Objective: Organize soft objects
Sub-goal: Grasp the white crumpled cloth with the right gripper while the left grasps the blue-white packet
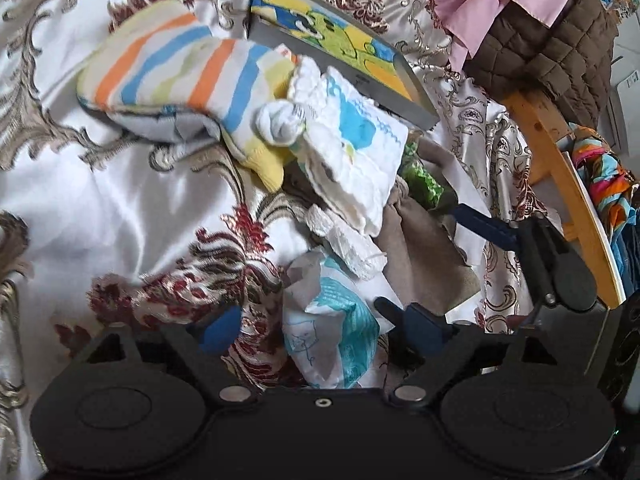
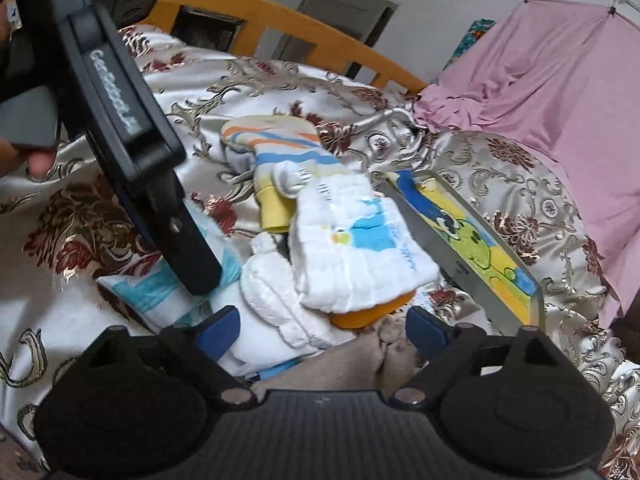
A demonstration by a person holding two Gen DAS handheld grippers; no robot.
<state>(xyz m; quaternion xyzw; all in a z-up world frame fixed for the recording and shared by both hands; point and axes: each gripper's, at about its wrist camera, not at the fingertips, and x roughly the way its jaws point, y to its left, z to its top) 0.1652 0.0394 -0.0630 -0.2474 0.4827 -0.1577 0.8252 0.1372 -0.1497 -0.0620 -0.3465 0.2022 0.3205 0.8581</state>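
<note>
Satin bedspread (image 1: 100, 208), white with red and gold brocade, serves as our landmark. On it we see a heap of soft things: a striped cloth (image 1: 168, 76) in orange, blue and yellow, with a small white sock (image 1: 280, 120) against its near edge, a folded white diaper (image 1: 356, 152) printed in blue just beside the sock, and a beige cloth (image 1: 420, 256) under the diaper. A picture tray (image 1: 340, 40) lies beyond the heap. We find the left gripper (image 1: 316, 320) spread wide over a blue-printed wrapper (image 1: 340, 332), grasping nothing; the right gripper (image 2: 320, 326) likewise gapes, empty, above the beige cloth.
</note>
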